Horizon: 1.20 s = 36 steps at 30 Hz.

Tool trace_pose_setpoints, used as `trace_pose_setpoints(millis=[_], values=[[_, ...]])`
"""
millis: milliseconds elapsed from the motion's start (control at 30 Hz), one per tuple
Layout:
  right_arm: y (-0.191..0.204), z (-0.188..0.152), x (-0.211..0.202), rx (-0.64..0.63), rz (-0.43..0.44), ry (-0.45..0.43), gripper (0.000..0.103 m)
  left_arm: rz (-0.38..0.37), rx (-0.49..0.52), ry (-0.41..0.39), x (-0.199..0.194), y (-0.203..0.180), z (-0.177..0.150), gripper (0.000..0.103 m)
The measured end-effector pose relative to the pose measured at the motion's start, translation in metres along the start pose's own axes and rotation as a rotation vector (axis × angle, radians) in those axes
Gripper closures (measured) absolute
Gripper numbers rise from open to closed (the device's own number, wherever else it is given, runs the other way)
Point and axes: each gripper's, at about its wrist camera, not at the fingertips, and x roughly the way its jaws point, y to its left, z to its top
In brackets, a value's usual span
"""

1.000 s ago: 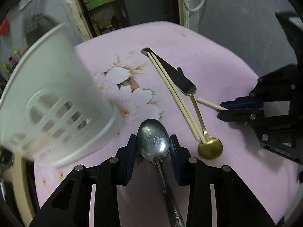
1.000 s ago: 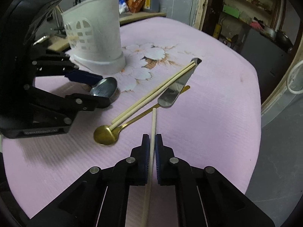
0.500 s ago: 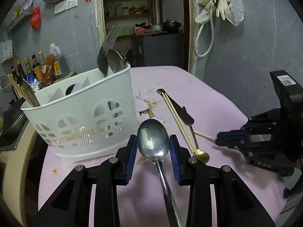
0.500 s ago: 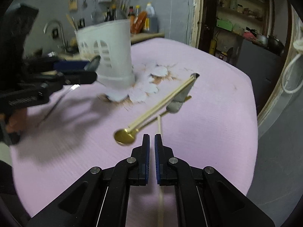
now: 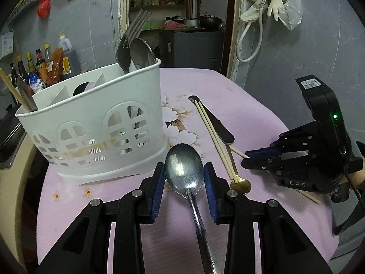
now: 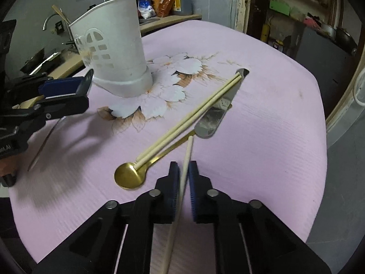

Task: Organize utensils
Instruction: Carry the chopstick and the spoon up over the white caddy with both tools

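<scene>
My left gripper [image 5: 184,175] is shut on the bowl of a steel spoon [image 5: 184,169], whose handle runs back under the fingers. It hangs just in front of the white utensil caddy [image 5: 95,123], which holds a fork and a spoon [image 5: 134,45]. My right gripper [image 6: 183,173] is shut on a single pale chopstick [image 6: 186,157] that points away over the cloth. On the cloth lie a chopstick pair [image 6: 194,118], a knife [image 6: 216,114] and a gold spoon [image 6: 130,178]. In the right wrist view the left gripper [image 6: 84,86] is beside the caddy [image 6: 114,52].
A pink flowered cloth [image 5: 239,105] covers the round table, which drops off at the right and near edges. Bottles [image 5: 45,64] stand on a counter behind the caddy. A sink tap [image 6: 49,20] is at the far left.
The left gripper has risen and tipped up with the spoon, so the caddy now stands upright ahead of it. The right gripper drew back, then came forward again over the chopstick.
</scene>
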Motion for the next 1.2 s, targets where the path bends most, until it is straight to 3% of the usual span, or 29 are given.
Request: trace_pose_setpoints(millis=[100,233,433,633,900,1200], values=[[0.009,0.000,-0.003,-0.039,-0.043,0.006,0.100,-0.006,0.000,-0.005,-0.002,0.004,0.001,0.074],[0.011,-0.005,-0.020,0.020,0.009,-0.085,0.100,-0.039,-0.013,-0.064,-0.015,0.007,0.000,0.074],[0.012,-0.013,-0.053,0.125,0.067,-0.306,0.100,-0.035,-0.020,-0.178,-0.039,0.013,0.003,0.074],[0.019,-0.008,-0.081,0.151,0.111,-0.582,0.100,-0.032,-0.048,-0.277,-0.060,0.021,0.008,0.074],[0.047,0.031,-0.104,0.062,0.117,-0.794,0.100,0.009,-0.080,-0.364,-0.086,0.041,0.030,0.074],[0.064,0.094,-0.117,0.064,0.223,-0.991,0.100,0.086,-0.115,-0.467,-0.116,0.083,0.064,0.074]])
